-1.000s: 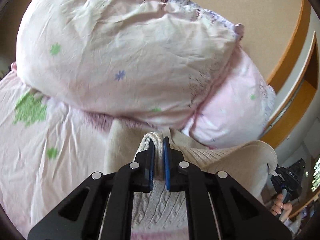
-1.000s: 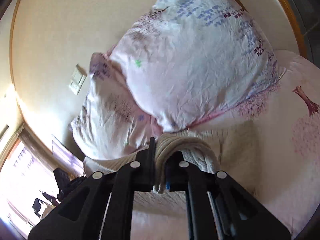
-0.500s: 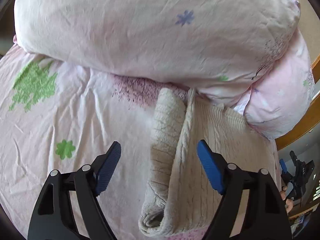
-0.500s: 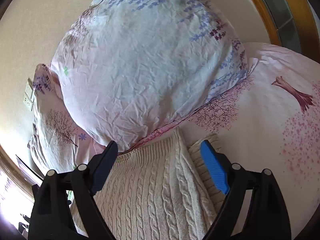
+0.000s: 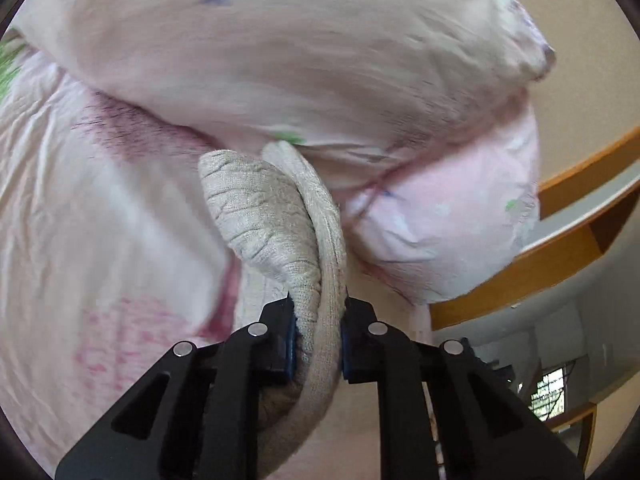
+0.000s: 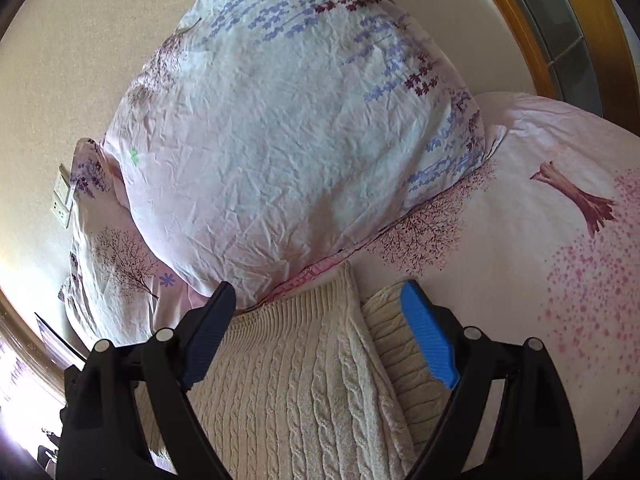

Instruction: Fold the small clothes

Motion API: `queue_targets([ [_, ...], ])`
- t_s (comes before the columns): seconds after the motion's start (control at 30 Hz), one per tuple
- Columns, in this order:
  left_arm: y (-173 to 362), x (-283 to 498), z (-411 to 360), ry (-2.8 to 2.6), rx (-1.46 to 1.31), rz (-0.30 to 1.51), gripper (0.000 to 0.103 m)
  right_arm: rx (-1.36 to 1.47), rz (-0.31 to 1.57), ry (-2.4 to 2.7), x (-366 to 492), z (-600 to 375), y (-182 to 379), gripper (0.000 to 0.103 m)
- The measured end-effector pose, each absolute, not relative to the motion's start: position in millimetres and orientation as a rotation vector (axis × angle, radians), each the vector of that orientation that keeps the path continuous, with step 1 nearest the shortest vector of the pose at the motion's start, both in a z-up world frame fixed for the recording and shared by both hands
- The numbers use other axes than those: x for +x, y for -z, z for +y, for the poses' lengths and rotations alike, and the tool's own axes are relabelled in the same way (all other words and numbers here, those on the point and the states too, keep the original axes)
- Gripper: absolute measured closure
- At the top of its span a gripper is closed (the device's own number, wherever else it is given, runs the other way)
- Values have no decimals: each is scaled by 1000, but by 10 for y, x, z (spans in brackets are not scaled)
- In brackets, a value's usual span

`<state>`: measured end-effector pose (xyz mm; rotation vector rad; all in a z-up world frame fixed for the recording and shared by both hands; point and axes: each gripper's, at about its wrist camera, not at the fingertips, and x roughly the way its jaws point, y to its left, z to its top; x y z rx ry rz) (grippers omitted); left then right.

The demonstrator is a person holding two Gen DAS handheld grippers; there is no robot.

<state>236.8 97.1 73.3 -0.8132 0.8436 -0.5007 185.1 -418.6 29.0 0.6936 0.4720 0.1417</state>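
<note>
The sweater (image 6: pixel 304 380) lies on the bedsheet (image 6: pixel 540 240), just before the pillow (image 6: pixel 288 128).

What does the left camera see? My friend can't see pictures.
The left gripper pinches a bunched cream knitted sweater and lifts it off a pink flowery bed sheet. A big pillow sits behind it.

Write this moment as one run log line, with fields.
left gripper: shut on sweater | right gripper: open above sweater | surface: bed sheet, pillow behind
</note>
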Motion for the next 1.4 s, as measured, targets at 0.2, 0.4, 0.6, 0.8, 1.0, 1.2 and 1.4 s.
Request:
queue_targets([
  [0.2, -941, 2602, -800, 851, -843, 898, 87, 743, 438, -75, 1735, -4500, -455, 19],
  [0.4, -612, 2749, -1457, 1088, -1076, 1034, 79, 755, 621, -122, 1791, -4766, -329, 17],
  [0.6, -930, 2479, -453, 724, -674, 856, 32, 757, 851, -237, 2045, -4646, -62, 17],
  [0.8, -572, 2439, -383, 562, -470, 974, 21, 781, 1033, -270, 2379, -4358, 247, 15],
  [1.0, -333, 2455, -755, 536, -332, 1019, 19, 744, 1021, -307, 2316, -4223, 265, 22],
  [1.2, -162, 2516, -966, 582, -420, 1026, 47, 716, 980, -394, 2237, -4089, 214, 74],
  [1.4, -532, 2243, -415, 686, -426, 908, 63, 605, 879, -583, 2140, -3410, -254, 76],
])
